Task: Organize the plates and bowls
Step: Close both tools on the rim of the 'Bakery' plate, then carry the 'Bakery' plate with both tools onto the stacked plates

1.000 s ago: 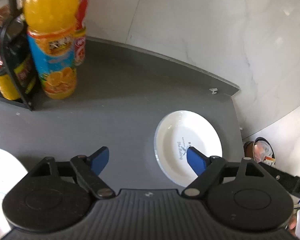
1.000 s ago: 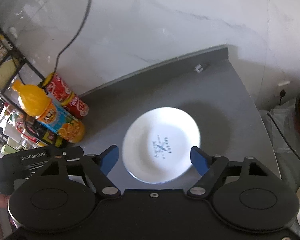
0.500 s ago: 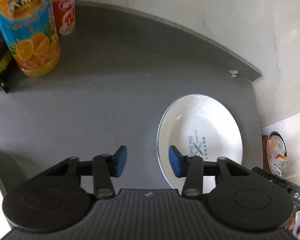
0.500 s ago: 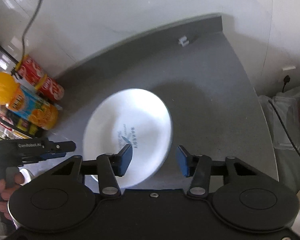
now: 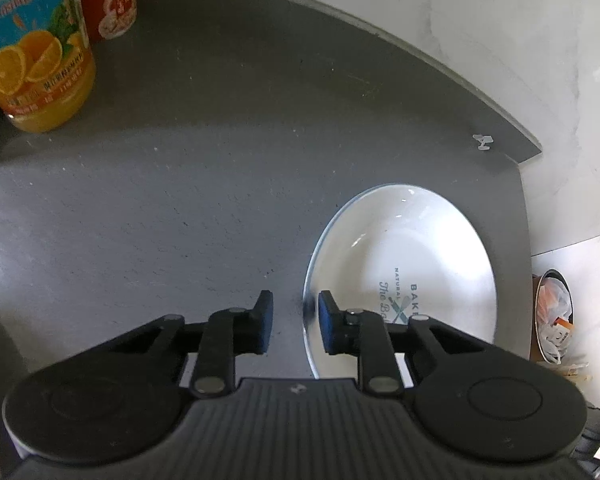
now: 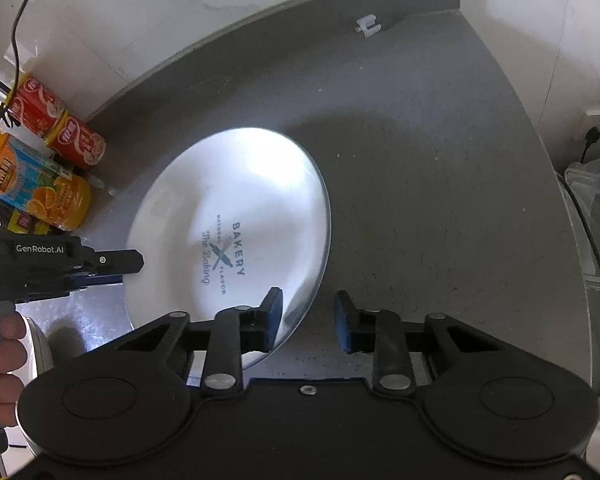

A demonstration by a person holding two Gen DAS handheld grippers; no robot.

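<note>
A dark grey speckled table (image 5: 204, 184) filled a corner bounded by white marble walls (image 5: 480, 40), with a low raised lip along the back. At its far left stood an orange juice bottle (image 5: 36, 60) and red canisters (image 5: 108, 0); a small white clip (image 6: 367, 25) lay near the back edge. A white plate (image 6: 236, 208) printed "BAKERY" sat flat toward the table's right end. Being round, it had no long axis; its lettering ran tilted in both views. The left claw (image 5: 294, 320) was partly spread, straddling the plate's left rim without gripping it. The right claw (image 6: 307, 320) was likewise partly spread astride the opposite rim, with a gap at both pads.
</note>
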